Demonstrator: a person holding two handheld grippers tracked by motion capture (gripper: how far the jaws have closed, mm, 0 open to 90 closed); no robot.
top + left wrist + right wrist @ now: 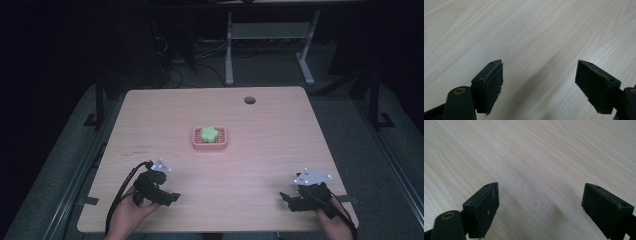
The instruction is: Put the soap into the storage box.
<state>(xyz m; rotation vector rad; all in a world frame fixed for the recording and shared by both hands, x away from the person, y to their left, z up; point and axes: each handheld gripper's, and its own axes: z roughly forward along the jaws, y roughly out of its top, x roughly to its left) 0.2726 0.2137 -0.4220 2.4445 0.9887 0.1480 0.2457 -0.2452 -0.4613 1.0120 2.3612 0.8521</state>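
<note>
Here, on a pale wooden desk (260, 150): pink tray (210, 145) near the middle, a green flower-shaped piece (209, 133) lying inside it. Well apart from the tray, toward the near edge, left gripper (172, 197) low at the left, held in a hand (131, 215), jaws pointing right across the desk. Right gripper (285, 197) low at the right, also well clear of the tray, jaws pointing left, grey three-cornered plate (312, 176) on top. In the left gripper view, left gripper (539, 82) spread wide, nothing between the jaws, bare wood grain beneath. In the right gripper view, right gripper (540, 205) likewise spread wide and empty, plain desk surface beyond. Round hole (249, 100) in the desk near the far edge. Dark floor and white frame legs (229, 50) behind the desk.
</note>
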